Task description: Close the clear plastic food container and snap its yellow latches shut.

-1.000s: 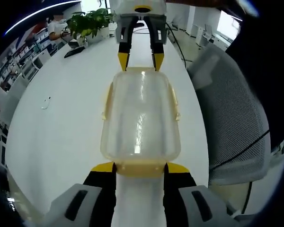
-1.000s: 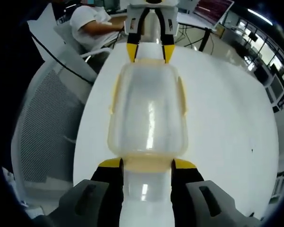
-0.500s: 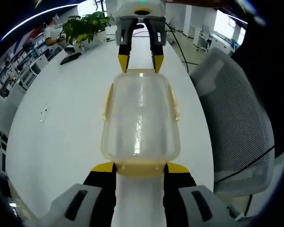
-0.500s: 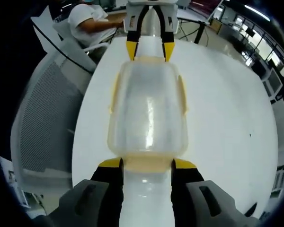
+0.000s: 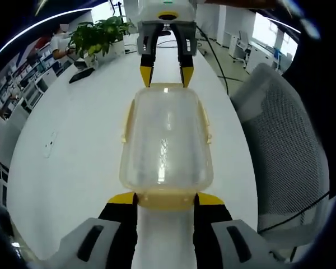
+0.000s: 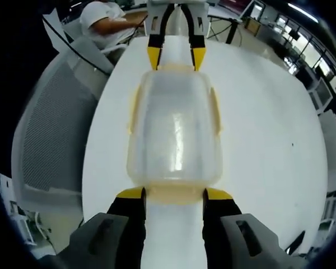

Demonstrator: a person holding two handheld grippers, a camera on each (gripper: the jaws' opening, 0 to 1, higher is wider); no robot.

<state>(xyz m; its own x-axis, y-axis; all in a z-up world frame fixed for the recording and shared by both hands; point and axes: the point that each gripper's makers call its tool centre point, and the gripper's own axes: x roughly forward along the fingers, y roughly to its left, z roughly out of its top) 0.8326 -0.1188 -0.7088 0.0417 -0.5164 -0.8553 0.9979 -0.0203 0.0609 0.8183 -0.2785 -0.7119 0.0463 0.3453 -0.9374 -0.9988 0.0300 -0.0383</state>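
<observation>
The clear plastic container (image 5: 167, 140) hangs lid-on between my two grippers above the white table (image 5: 67, 145). My left gripper (image 5: 167, 198) is shut on the yellow end latch (image 5: 157, 199) nearest its camera. At the far end my right gripper (image 5: 167, 74) clamps the opposite latch. In the right gripper view the same container (image 6: 175, 134) runs away from my right gripper (image 6: 175, 193), which is shut on its near yellow latch (image 6: 165, 194), and my left gripper (image 6: 176, 59) holds the far end. The yellow side latches (image 5: 125, 120) (image 6: 215, 112) lie along the long sides; I cannot tell whether they are snapped.
A grey mesh office chair (image 5: 285, 151) stands by the table's edge, also seen as the chair (image 6: 50, 129) in the right gripper view. A potted plant (image 5: 98, 33) sits at the table's far end. A person (image 6: 109, 19) sits beyond the table.
The table and chair have slid slightly in both views while the container stays fixed between the jaws, so both hands drifted together with it. Neither grip has changed.
</observation>
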